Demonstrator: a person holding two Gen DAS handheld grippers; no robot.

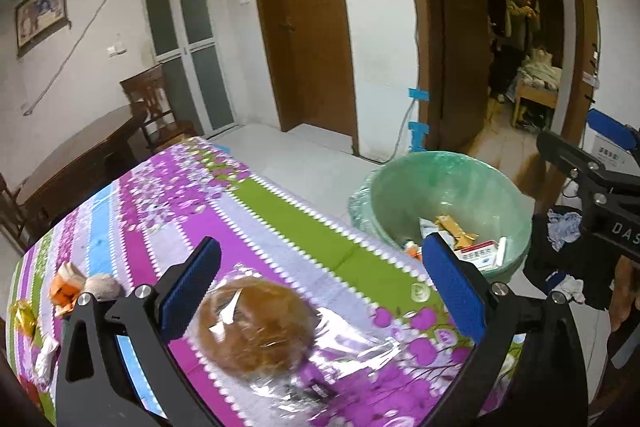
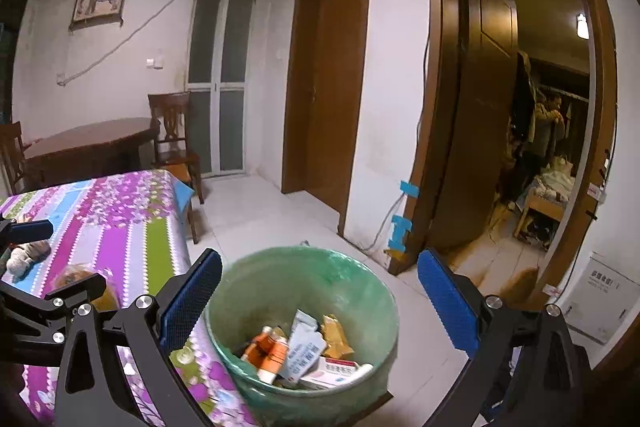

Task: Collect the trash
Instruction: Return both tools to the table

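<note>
Tablecloth (image 1: 280,211), both grippers gaping, empty.

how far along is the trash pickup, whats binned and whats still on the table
Done: the green-lined bin already holds boxes, a tube and wrappers. In hand: nothing. The left gripper is open around the plastic-wrapped bun on the table without gripping it; the right gripper hangs open over the bin. Left: the bun, an orange wrapper, a crumpled wad and a gold wrapper.
</note>
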